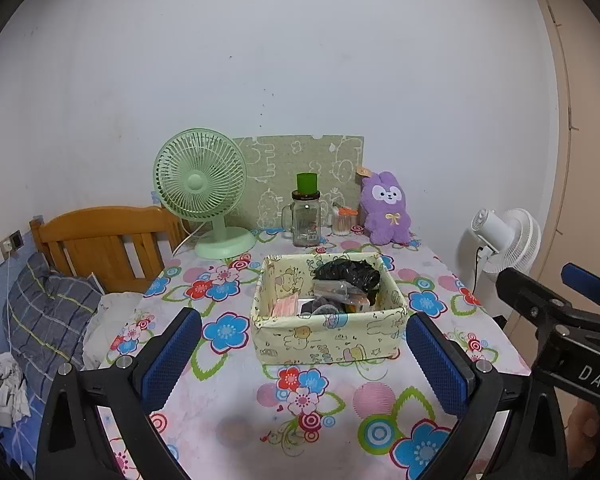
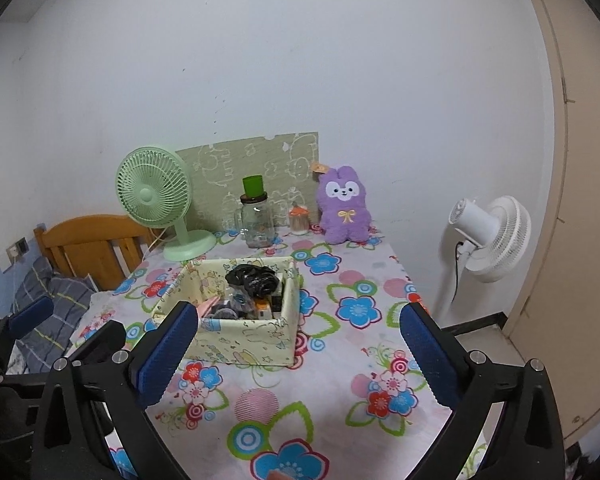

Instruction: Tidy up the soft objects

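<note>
A purple plush bunny [image 1: 386, 210] sits upright at the back of the flowered table, against the wall; it also shows in the right wrist view [image 2: 343, 208]. A pale yellow fabric basket [image 1: 328, 336] stands mid-table, holding a crumpled black bag [image 1: 346, 272] and small packets; in the right wrist view the basket [image 2: 248, 340] lies ahead left. My left gripper [image 1: 304, 360] is open and empty, just short of the basket. My right gripper [image 2: 300, 352] is open and empty, to the basket's right and nearer me.
A green desk fan [image 1: 202, 196], a glass jar with a green cup on top [image 1: 306, 216] and a small orange-lidded jar [image 1: 344, 222] stand at the back. A white floor fan [image 2: 488, 236] stands right of the table. A bed with wooden headboard [image 1: 100, 244] lies left.
</note>
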Demonstrator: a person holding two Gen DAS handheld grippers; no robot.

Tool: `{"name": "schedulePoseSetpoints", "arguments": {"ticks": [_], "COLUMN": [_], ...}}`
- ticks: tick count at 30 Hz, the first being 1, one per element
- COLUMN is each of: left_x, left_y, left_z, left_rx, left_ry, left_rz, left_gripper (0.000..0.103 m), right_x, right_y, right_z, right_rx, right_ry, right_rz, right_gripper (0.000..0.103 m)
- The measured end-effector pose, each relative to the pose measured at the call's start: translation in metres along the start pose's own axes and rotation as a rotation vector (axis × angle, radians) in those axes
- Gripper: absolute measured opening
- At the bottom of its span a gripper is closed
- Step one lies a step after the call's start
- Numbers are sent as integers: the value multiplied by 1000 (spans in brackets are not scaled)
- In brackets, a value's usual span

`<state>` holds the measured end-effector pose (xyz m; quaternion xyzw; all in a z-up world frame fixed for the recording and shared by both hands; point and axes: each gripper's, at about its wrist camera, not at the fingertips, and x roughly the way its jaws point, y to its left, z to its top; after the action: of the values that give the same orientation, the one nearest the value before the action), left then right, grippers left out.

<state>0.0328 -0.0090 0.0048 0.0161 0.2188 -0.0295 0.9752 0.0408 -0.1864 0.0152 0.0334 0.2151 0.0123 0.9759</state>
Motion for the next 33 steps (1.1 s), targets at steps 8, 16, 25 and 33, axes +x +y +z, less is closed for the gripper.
{"name": "schedulePoseSetpoints", "arguments": {"ticks": [8, 16, 25, 33], "left_x": [-9, -10, -11, -10], "left_y": [3, 5, 14, 14], "left_z": [-5, -6, -3, -3], "left_rx": [-10, -6, -43, -26], "left_ry": [-7, -2, -22, -24], "left_rz": [6, 13, 31, 26], "left_gripper": [103, 103, 103, 103], "right_x": [-12, -18, -18, -14], "right_y": [-3, -3, -5, -4], "right_z": [-7, -9, -8, -8], "right_rx": [3, -1, 3, 7], "right_ry": [-22, -38, -32, -24], "right_rz": [-8, -13, -16, -15], "right_gripper": [102, 102, 103, 103]}}
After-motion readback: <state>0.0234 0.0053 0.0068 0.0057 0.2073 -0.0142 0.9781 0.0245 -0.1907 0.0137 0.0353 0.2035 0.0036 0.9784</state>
